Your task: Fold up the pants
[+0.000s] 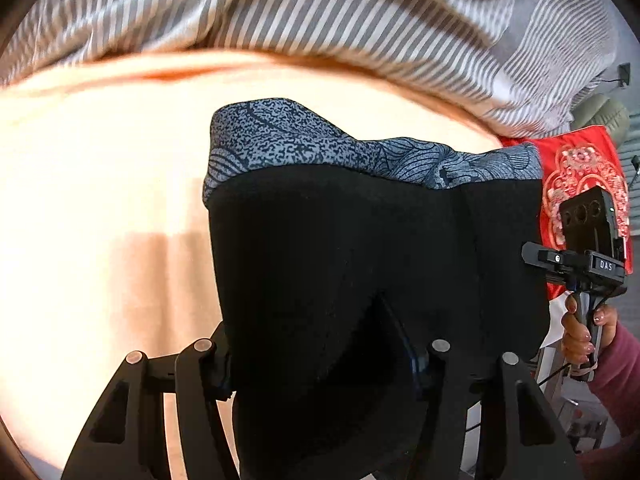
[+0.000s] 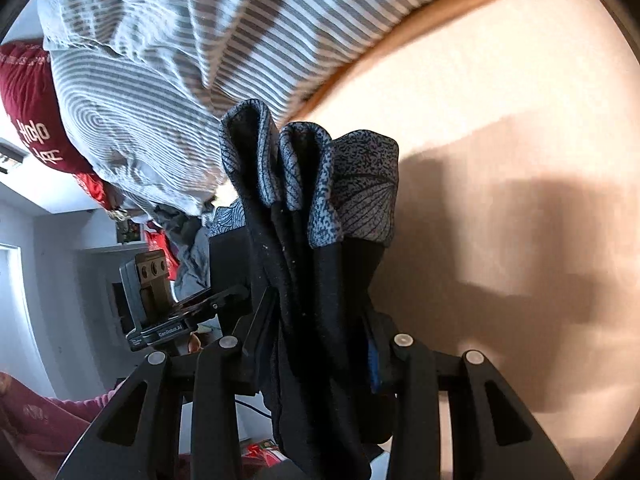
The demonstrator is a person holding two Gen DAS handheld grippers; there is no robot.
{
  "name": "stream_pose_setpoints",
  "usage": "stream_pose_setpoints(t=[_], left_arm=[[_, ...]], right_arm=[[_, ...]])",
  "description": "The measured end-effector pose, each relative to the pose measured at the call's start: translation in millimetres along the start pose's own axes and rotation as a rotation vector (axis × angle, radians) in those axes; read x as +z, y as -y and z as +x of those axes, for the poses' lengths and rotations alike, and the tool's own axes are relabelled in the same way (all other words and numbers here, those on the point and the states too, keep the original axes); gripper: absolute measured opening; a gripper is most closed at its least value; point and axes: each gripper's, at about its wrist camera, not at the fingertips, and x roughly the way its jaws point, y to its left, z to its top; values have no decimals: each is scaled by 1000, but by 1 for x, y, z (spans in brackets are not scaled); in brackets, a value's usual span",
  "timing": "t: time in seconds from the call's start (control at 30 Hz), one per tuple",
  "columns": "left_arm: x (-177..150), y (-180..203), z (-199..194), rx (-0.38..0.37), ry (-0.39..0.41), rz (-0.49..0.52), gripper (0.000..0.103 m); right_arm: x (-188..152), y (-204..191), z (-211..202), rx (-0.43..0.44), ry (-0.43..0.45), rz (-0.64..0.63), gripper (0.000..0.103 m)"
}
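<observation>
Black pants [image 1: 340, 248] with a grey-blue patterned waistband [image 1: 360, 152] hang lifted above a peach sheet [image 1: 100, 184]. My left gripper [image 1: 320, 364] is shut on the black fabric, which covers its fingertips. In the right wrist view the pants [image 2: 316, 280] are bunched in folds, the patterned waistband [image 2: 352, 184] on top, and my right gripper [image 2: 316, 364] is shut on them. The right gripper's body [image 1: 580, 256] shows at the pants' right edge in the left wrist view; the left gripper's body [image 2: 160, 300] shows at left in the right wrist view.
A grey-and-white striped duvet [image 1: 320, 12] lies bunched along the far side of the sheet, also in the right wrist view [image 2: 168, 60]. A red embroidered cloth [image 1: 580, 176] lies at right. A dark red pillow [image 2: 28, 108] sits beyond the duvet.
</observation>
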Motion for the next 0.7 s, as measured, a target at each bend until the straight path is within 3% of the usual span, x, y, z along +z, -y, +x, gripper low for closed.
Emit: stream_pose_setpoints(t=[0.13, 0.23, 0.43, 0.47, 0.57, 0.7], left_arm=[[-14, -7, 18, 71, -14, -15, 61], [-17, -7, 14, 109, 12, -25, 66], [-11, 7, -6, 217, 62, 4, 67], [-10, 11, -11, 235, 77, 9, 67], [-1, 14, -24, 264, 121, 22, 67], [5, 30, -30, 252, 157, 60, 67]], right_arm=[[-13, 17, 12, -66, -14, 6, 41], [-19, 20, 12, -116, 1, 17, 51], [-25, 17, -14, -305, 58, 52, 55], [-26, 11, -23, -349, 79, 38, 52], [-27, -8, -40, -388, 123, 8, 22], [-20, -39, -42, -367, 179, -60, 20]])
